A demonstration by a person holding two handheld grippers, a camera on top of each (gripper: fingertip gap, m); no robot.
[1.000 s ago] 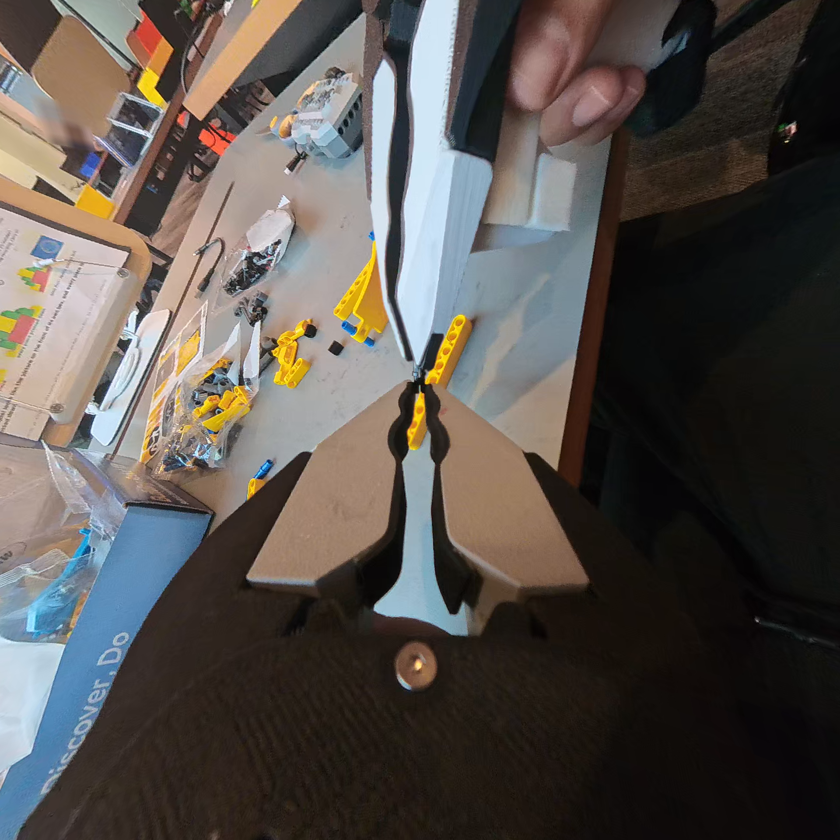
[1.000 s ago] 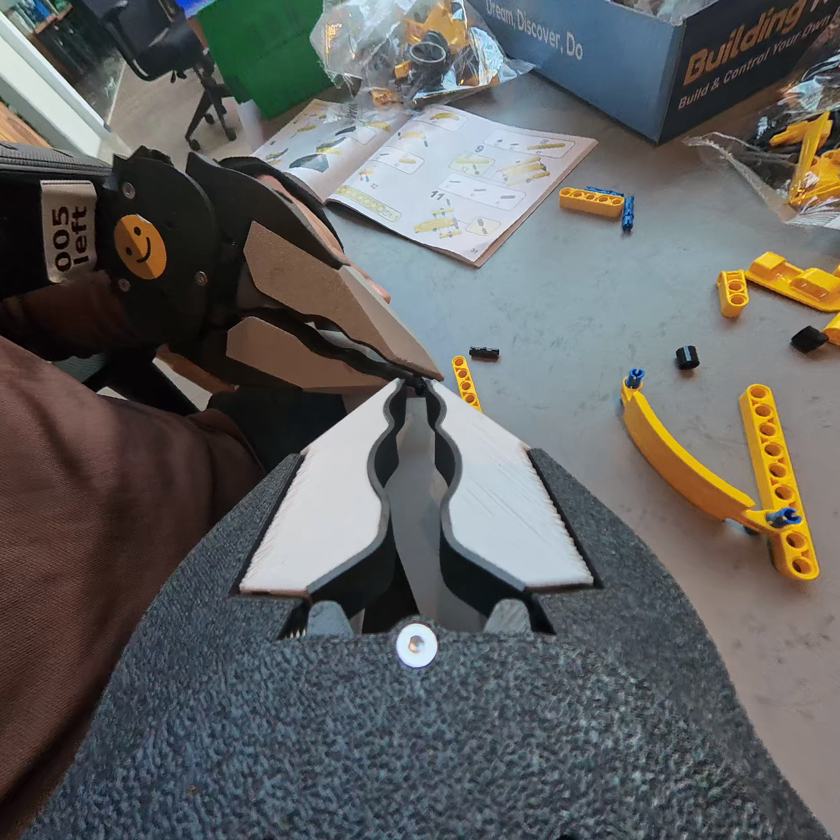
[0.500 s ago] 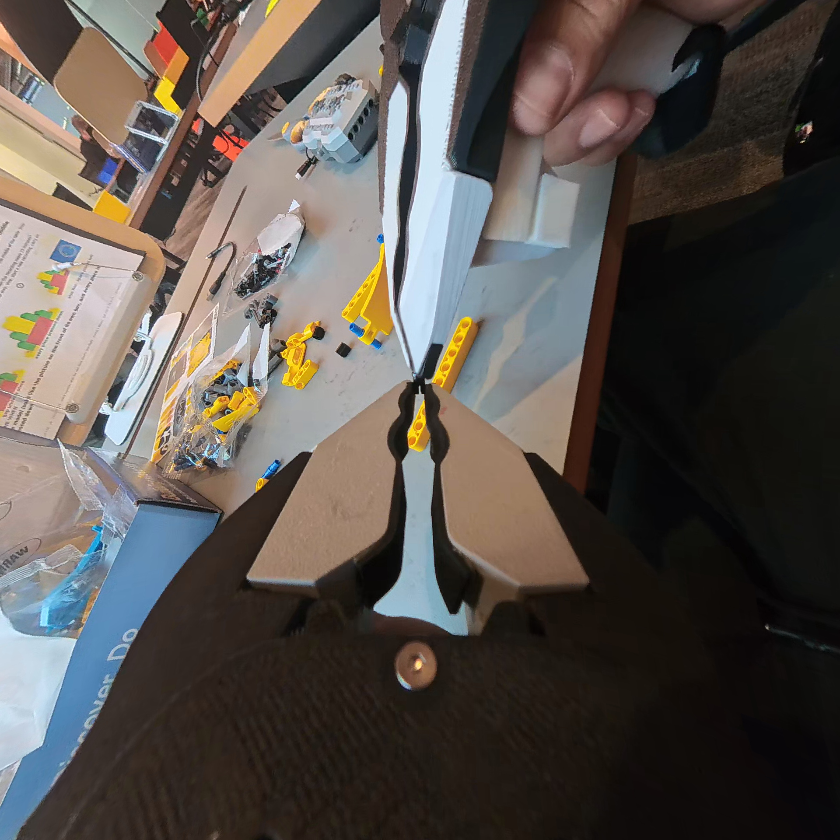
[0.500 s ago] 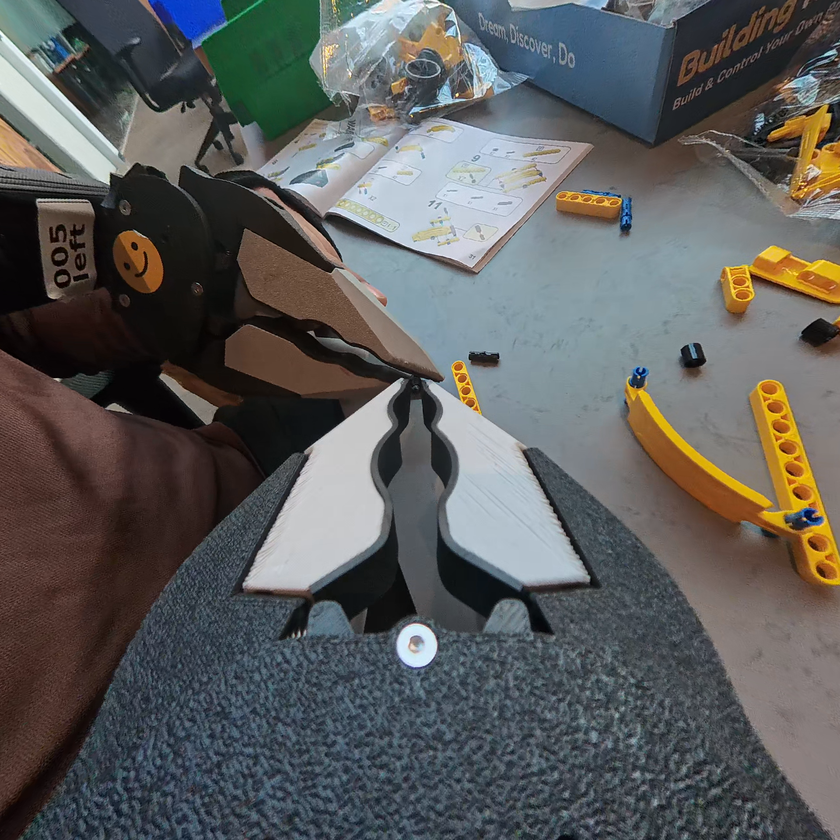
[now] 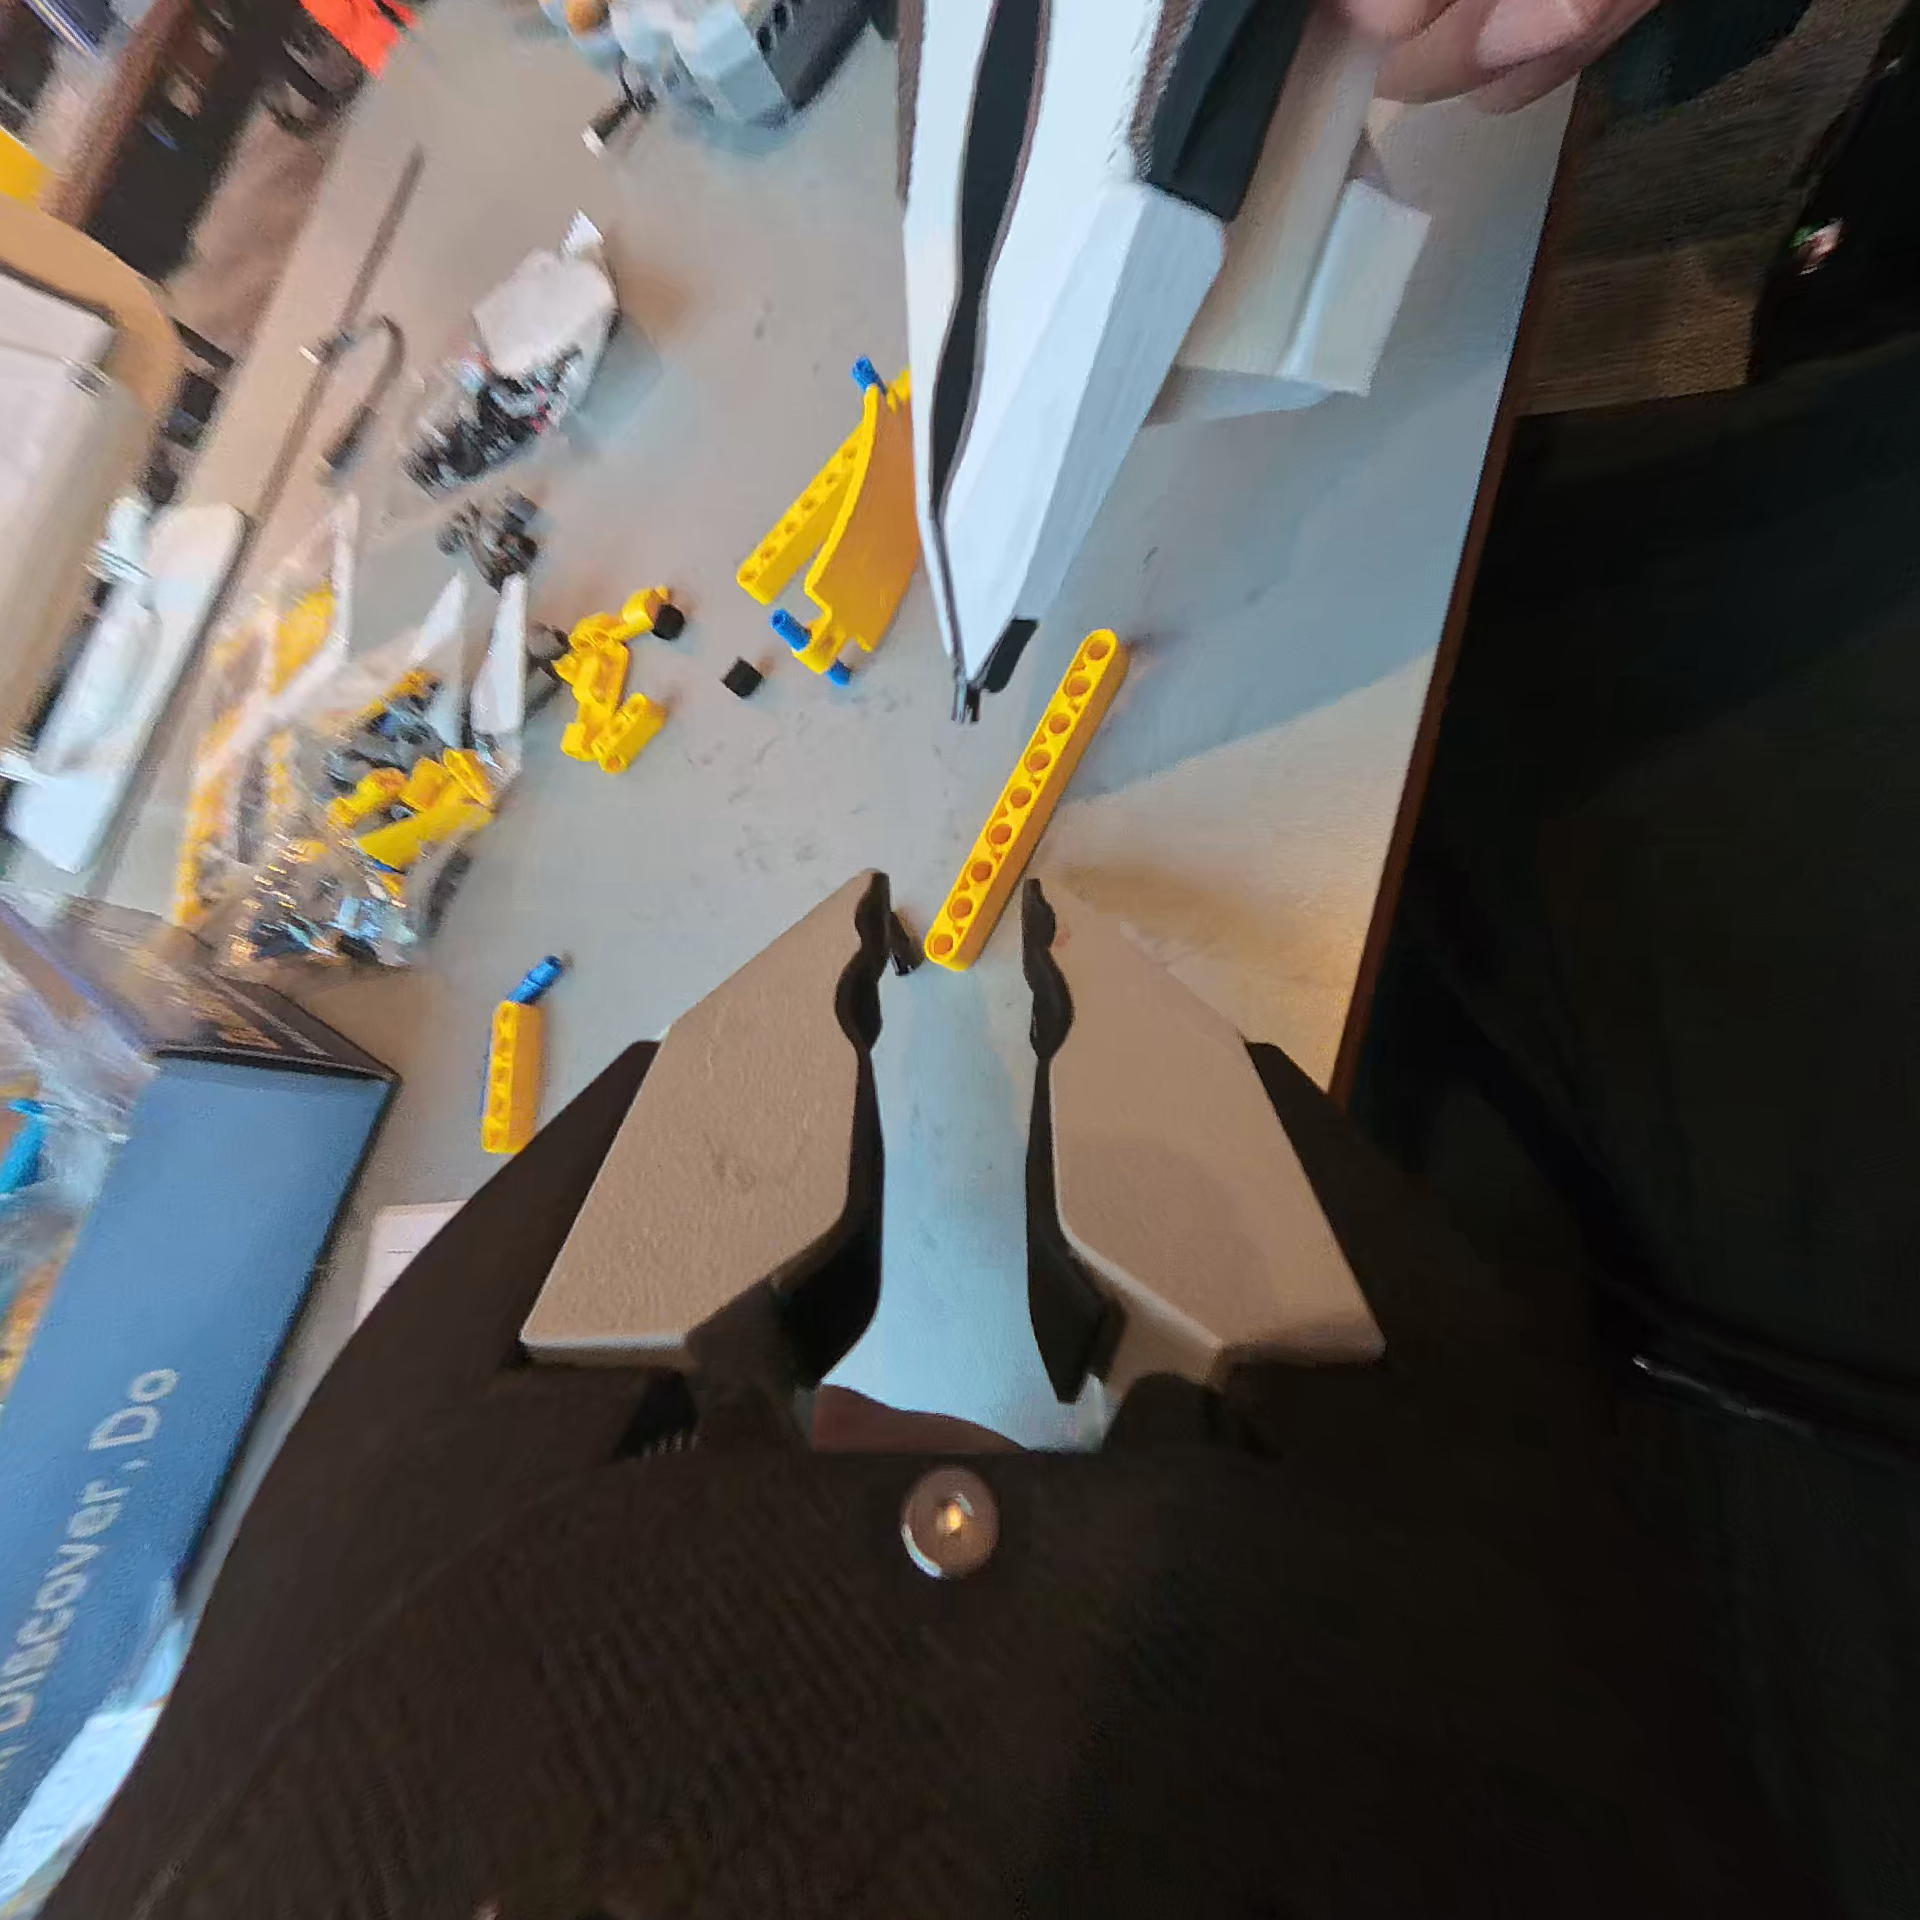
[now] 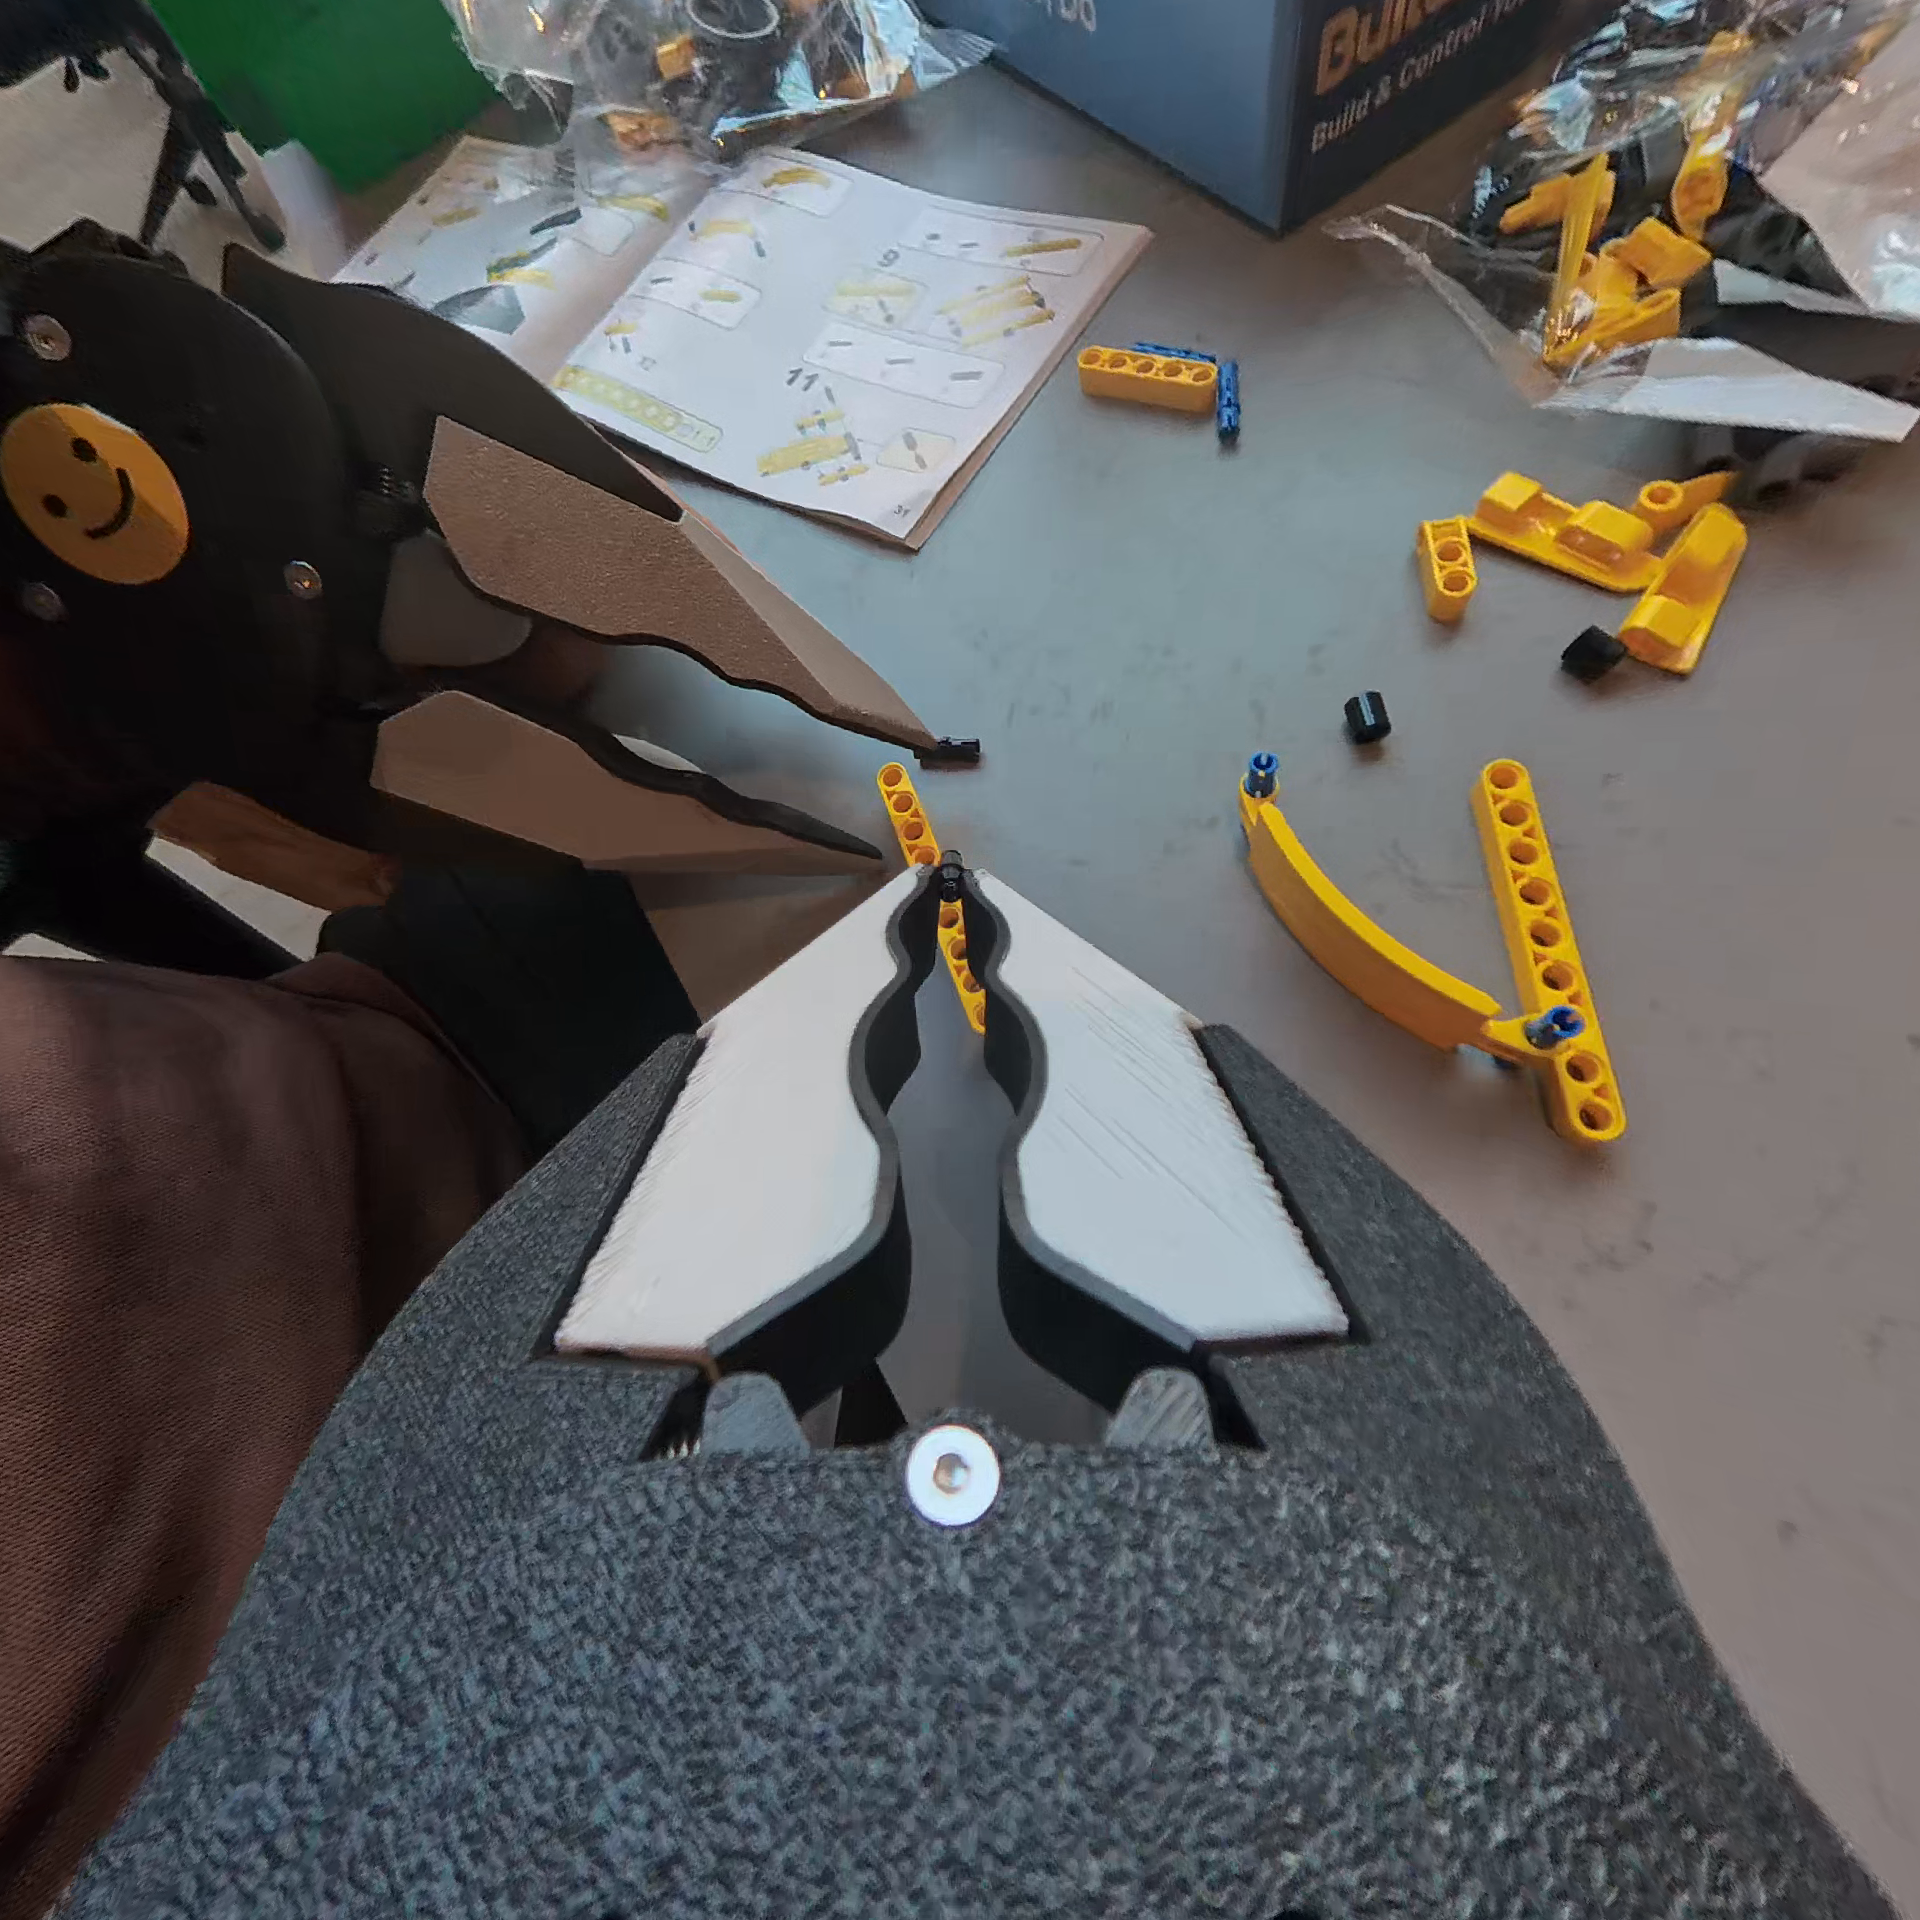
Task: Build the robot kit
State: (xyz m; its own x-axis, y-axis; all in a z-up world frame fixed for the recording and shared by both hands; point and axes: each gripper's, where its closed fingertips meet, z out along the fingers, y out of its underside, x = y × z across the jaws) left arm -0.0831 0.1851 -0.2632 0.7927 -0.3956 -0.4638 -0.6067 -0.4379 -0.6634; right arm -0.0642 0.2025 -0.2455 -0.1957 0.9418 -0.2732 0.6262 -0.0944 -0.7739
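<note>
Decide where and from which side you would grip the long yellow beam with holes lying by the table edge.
Grip the long yellow beam across its narrow width near the middle, coming down from above, one of the fingers on each long side. It lies flat on the table, holes upward, so only those thin straight sides offer parallel faces. Its near end shows between the open left gripper.

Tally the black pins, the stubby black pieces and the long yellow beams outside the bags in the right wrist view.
black pins: 2
stubby black pieces: 2
long yellow beams: 2
Total: 6
</note>
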